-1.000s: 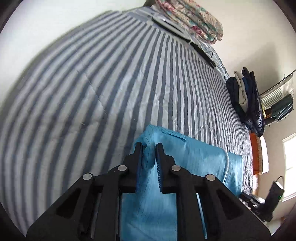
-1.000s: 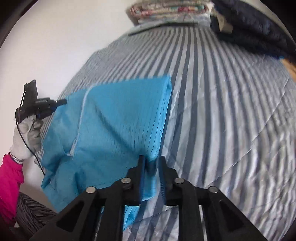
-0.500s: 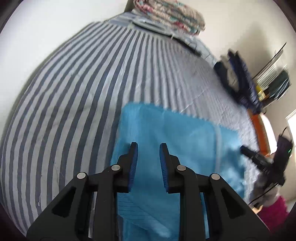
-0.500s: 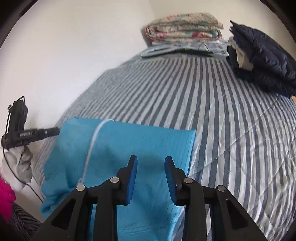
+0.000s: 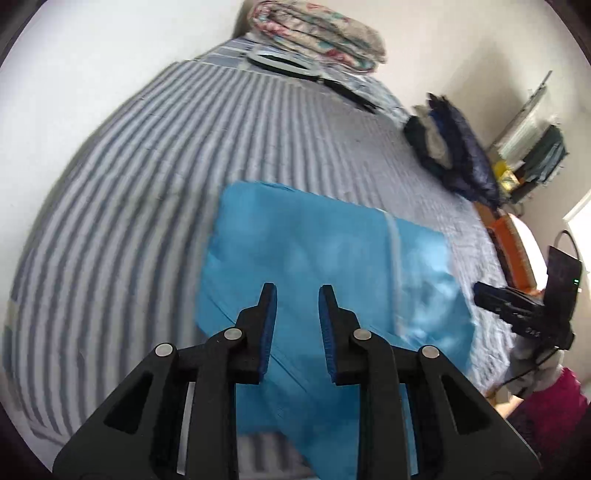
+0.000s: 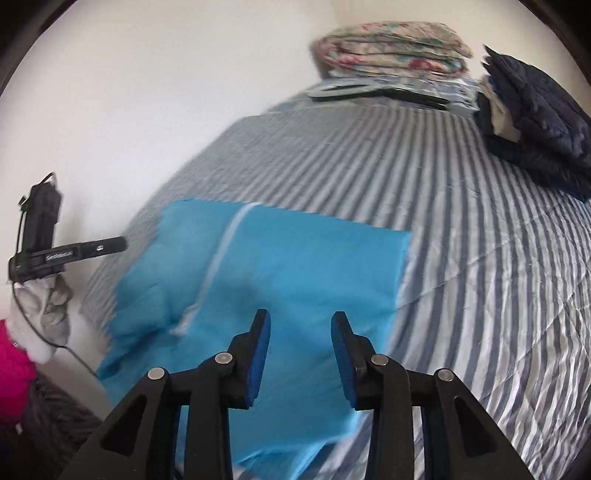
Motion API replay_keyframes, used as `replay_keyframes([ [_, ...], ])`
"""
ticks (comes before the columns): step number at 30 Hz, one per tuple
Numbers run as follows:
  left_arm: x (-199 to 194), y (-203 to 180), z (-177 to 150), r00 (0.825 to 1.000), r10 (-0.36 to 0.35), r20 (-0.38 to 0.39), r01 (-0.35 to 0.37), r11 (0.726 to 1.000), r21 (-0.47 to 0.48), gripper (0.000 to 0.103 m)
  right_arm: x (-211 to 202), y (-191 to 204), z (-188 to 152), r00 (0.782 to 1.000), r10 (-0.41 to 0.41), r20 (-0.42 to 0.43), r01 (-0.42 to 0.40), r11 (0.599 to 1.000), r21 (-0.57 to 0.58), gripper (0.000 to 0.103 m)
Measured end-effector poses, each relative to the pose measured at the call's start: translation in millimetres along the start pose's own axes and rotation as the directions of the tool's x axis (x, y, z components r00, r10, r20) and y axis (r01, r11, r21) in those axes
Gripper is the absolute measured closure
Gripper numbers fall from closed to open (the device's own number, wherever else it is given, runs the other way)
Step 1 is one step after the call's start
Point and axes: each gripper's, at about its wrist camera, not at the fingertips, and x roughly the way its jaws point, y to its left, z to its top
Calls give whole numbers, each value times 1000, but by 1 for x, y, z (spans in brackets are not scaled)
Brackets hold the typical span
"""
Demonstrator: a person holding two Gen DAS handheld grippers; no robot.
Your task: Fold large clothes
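A bright blue garment (image 5: 314,258) with a white zip lies folded flat on the striped bed; it also shows in the right wrist view (image 6: 280,273). My left gripper (image 5: 295,291) is open and empty, held above the garment's near part. My right gripper (image 6: 300,317) is open and empty, held above the garment's near right part. In the left wrist view the right gripper (image 5: 517,306) shows at the right edge; in the right wrist view the left gripper (image 6: 66,254) shows at the left edge. The garment's near edge hangs over the bed's front.
The grey-and-white striped bedspread (image 5: 147,166) covers the bed. A folded floral quilt (image 5: 317,33) and hangers (image 5: 295,66) lie at the far end. A pile of dark navy jackets (image 6: 535,118) sits at the far right. A white wall (image 6: 129,92) runs along the left.
Both grippers have let go of the garment, opened and pulled back and up. The garment now lies flat on the bed.
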Motion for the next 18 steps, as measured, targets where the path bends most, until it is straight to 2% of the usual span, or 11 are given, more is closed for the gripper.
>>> replay_keyframes([
  [3,-7,-22,-18,996,-79,-47,79,997,5,81,-11,25,-16,997,81,-17,-82,994,-66,64],
  [5,-8,-38,-33,989,-119,-87,122,992,24,81,-16,47,-32,995,91,-36,-96,985,-146,56],
  [7,-6,-50,-53,983,-133,-127,139,990,39,81,-16,63,-49,995,80,-58,-91,972,-217,48],
  [9,-3,-58,-68,976,-144,-163,151,988,31,81,-10,75,-62,994,64,-85,-86,954,-286,46],
  [13,11,-74,-86,956,-189,-226,202,979,33,81,3,98,-84,994,-27,-106,-21,905,-425,46],
  [16,21,-90,-101,941,-199,-274,222,973,56,81,11,97,-84,992,-56,-110,2,899,-439,47],
  [18,28,-98,-108,933,-204,-297,234,970,67,81,15,95,-81,991,-83,-104,29,898,-440,52],
])
